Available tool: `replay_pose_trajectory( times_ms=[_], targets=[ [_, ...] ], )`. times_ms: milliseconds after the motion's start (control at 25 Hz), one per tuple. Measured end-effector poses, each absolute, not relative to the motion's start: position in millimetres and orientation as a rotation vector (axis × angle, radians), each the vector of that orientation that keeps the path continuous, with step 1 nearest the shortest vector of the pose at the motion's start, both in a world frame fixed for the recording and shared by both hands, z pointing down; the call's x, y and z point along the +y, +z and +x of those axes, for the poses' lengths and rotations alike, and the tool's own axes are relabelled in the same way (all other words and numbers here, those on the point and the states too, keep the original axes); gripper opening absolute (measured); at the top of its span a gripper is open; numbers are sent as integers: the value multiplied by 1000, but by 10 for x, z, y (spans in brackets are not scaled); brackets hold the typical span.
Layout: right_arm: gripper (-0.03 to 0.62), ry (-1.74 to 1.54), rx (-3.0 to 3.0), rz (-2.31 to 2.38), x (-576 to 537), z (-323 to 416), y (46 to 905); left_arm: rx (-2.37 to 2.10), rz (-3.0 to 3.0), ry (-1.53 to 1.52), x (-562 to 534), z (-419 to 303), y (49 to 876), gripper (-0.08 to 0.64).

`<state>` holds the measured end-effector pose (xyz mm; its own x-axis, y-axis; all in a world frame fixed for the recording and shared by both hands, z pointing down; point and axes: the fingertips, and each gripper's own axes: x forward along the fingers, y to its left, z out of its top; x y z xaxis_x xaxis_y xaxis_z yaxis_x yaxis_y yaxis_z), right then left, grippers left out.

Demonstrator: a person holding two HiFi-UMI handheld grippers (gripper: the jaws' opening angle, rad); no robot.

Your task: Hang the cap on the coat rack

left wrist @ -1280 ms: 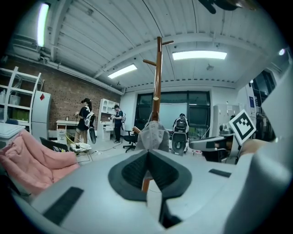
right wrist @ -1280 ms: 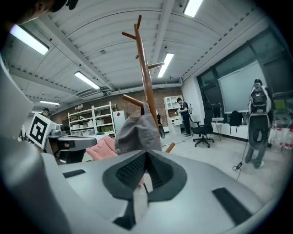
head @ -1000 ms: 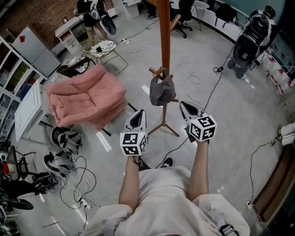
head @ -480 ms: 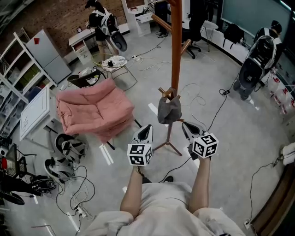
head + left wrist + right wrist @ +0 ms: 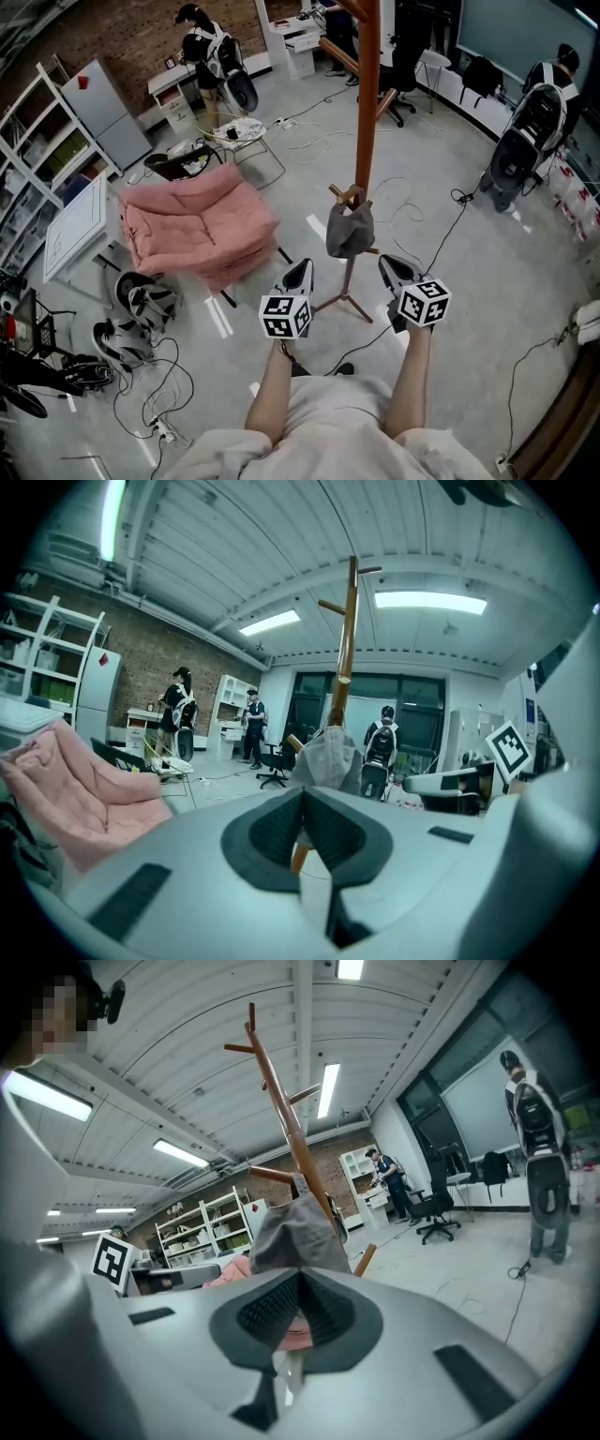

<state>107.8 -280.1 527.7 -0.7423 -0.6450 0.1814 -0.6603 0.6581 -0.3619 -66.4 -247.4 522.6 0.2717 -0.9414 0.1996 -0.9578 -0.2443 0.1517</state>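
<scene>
The cap (image 5: pixel 350 232) is hanging on a low peg (image 5: pixel 346 195) of the rack (image 5: pixel 367 103), at the centre of the head view. It is drooping from the peg, and nothing else is touching it. The left gripper (image 5: pixel 300 272) and the right gripper (image 5: pixel 395 266) are hovering just below the cap in the frame, one to each side of the pole and apart from it. Each gripper view is showing its jaws pressed together with nothing between them, and the cap is appearing beyond them in mid-frame. Judging from this, the hanging step is looking finished, with both grippers being held clear of the rack. The next move is probably calling for little: checking that the cap is sitting securely on the peg, and reaching in again only if it is slipping.
</scene>
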Motion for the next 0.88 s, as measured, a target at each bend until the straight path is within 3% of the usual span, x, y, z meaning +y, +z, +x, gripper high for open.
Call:
replay_pose_trajectory(
  times_ms=[880],
  targets=[
    [5,943,-2883,1216,-2844,1281,5274,-1845,2239,31,-2445,-905,5117,8]
  ],
)
